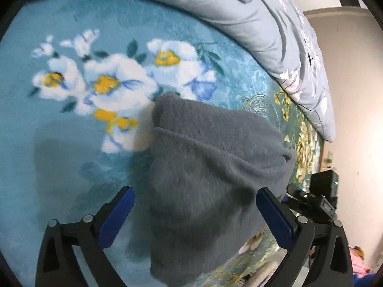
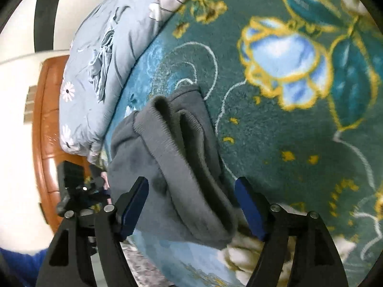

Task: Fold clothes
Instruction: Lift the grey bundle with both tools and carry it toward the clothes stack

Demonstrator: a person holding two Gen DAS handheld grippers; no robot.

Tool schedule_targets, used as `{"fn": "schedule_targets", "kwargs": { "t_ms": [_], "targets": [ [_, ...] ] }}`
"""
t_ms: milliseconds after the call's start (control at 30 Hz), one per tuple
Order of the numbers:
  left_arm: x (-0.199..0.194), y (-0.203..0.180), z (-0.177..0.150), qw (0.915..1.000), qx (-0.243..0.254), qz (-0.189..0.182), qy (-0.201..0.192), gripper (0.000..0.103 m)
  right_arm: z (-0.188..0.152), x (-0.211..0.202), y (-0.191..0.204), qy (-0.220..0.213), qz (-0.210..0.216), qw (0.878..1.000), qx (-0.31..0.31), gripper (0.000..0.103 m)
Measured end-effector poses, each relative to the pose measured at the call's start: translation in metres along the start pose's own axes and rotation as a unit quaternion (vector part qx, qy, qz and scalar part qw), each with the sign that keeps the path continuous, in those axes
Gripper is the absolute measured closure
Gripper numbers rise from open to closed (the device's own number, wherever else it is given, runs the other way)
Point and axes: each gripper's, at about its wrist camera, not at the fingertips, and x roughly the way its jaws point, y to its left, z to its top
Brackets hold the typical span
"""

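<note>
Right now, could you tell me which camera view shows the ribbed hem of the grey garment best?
The right wrist view: the ribbed hem runs clearly between the gripper's open fingers. The left wrist view shows only the grey garment as a fuzzy folded surface; its ribbing is not discernible there.

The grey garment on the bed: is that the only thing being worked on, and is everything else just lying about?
Part of the job:
grey garment
left gripper, open
right gripper, open

Just lying about:
floral blanket under the garment
grey-blue quilt
wooden headboard

blanket (image 1: 71,167) flowers blurred, garment (image 1: 203,179) edge cropped
</note>
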Motion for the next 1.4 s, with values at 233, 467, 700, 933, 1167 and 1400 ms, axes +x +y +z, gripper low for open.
{"fn": "schedule_targets", "kwargs": {
  "t_ms": [233, 467, 700, 933, 1167, 1400],
  "targets": [
    [0.031, 0.007, -0.003, 0.9989, -0.017, -0.035, 0.026, 0.000, 0.008, 0.013, 0.000, 0.016, 0.018, 1.000, -0.007, 0.025],
    [0.040, 0.022, -0.013, 0.9960, -0.056, -0.064, 0.027, 0.000, 0.011, 0.026, 0.008, 0.026, 0.029, 0.999, -0.021, 0.025],
    [0.043, 0.028, -0.013, 0.9934, -0.068, -0.082, 0.042, 0.000, 0.015, 0.036, 0.016, 0.030, 0.029, 0.999, -0.030, 0.025],
    [0.032, 0.001, -0.007, 0.9987, -0.012, -0.047, 0.017, 0.007, 0.016, 0.036, 0.012, 0.024, 0.030, 0.999, -0.010, 0.029],
    [0.034, -0.016, -0.007, 0.9998, 0.011, -0.009, 0.014, 0.031, 0.016, 0.037, 0.011, -0.003, 0.012, 1.000, 0.026, 0.037],
    [0.021, -0.033, -0.011, 0.9993, 0.024, 0.027, -0.007, 0.055, 0.012, 0.032, 0.026, -0.013, -0.008, 0.999, 0.034, 0.061]
  ]
}}
